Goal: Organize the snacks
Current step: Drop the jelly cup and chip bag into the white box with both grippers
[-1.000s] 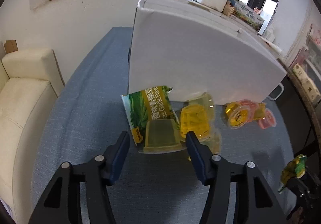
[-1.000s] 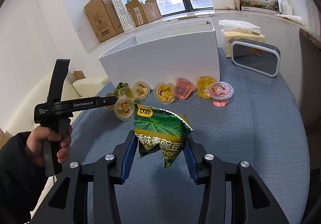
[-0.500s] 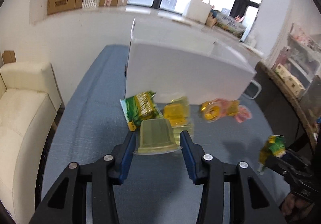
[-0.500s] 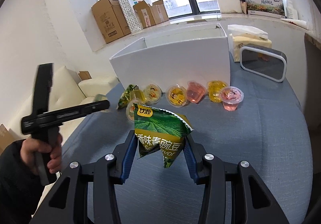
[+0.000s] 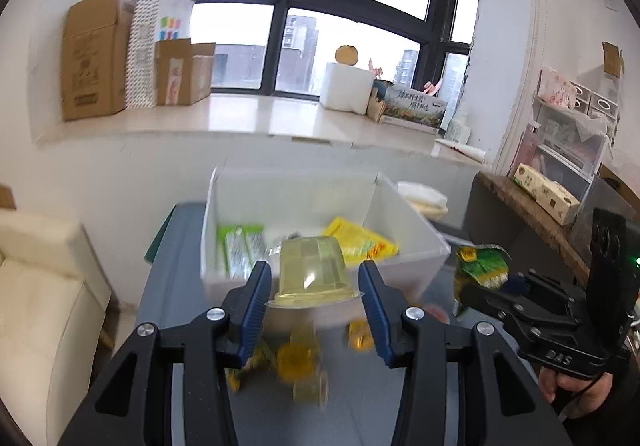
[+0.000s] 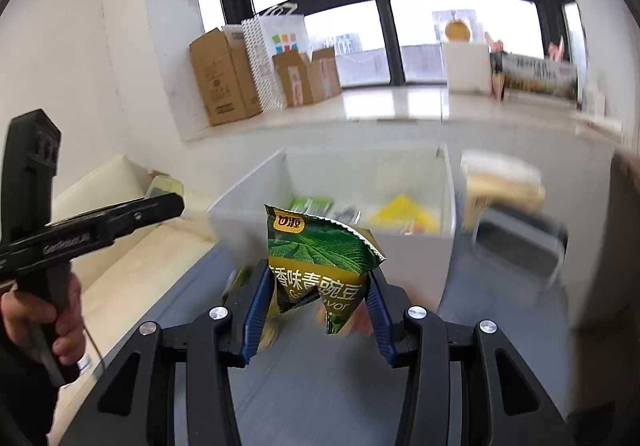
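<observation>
My left gripper (image 5: pixel 314 274) is shut on a pale yellow jelly cup (image 5: pixel 308 258), held upside down by its rim, in the air in front of the open white box (image 5: pixel 404 214). My right gripper (image 6: pixel 318 278) is shut on a green pea snack bag (image 6: pixel 320 246), also raised before the white box (image 6: pixel 256 222). In the left wrist view the right gripper and its green bag (image 5: pixel 482 264) hang at the right. The box holds green packets (image 5: pixel 240 246) and a yellow packet (image 5: pixel 360 242). Several jelly cups (image 5: pixel 300 358) lie blurred on the table below.
The blue-grey table (image 5: pixel 360 406) runs under both grippers. A cream sofa (image 5: pixel 40 286) stands at the left. A grey-rimmed object (image 6: pixel 520 242) sits right of the box. Cardboard boxes (image 5: pixel 96 54) line the windowsill, and a shelf unit (image 5: pixel 560 150) stands at the right.
The left jaws closed on the jelly cup and lifted it off the table. Both grippers rose with their loads, so the inside of the white box now shows.
</observation>
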The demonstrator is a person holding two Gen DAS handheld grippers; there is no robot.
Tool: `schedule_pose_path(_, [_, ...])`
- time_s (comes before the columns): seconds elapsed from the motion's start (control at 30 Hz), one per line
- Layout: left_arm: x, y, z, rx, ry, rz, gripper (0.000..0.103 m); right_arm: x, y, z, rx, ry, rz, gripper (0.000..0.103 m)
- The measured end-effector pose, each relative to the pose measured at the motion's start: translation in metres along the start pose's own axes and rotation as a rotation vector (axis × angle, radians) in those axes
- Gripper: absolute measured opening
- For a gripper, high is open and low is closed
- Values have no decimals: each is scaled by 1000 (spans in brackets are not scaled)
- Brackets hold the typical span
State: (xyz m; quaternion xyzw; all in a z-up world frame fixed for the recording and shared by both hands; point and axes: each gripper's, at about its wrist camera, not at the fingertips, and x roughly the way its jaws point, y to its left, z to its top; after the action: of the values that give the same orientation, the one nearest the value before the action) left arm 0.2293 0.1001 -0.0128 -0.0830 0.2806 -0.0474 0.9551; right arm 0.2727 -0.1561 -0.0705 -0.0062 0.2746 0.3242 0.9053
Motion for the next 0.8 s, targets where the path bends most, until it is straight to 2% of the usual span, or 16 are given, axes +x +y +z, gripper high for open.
schedule_pose_path(0.17, [46, 4, 37, 14, 15, 25, 50, 41, -29, 45, 1, -10, -46, 49])
schedule_pose_path(0.37, [88, 14, 50, 4, 64, 41, 51, 84, -49, 58, -10, 58, -84, 50])
schedule_pose_path(0.4, [93, 15, 49, 12, 74, 42, 60, 88, -50, 58, -14, 65, -83, 52])
schedule_pose_path(0.43, [98, 15, 49, 23, 84, 61, 83, 90, -51, 57, -17, 70, -84, 70])
schedule_pose_path(0.5, [100, 17, 46, 27, 71, 106, 102, 96, -52, 56, -28, 90, -116, 103])
schedule_pose_path(0.57, [96, 19, 43, 21, 51, 99, 103, 94, -55, 53, -29, 87, -120, 103])
schedule_pose_path(0.8, [91, 23, 32, 0, 118, 73, 103, 70, -59, 36, -36, 81, -97, 103])
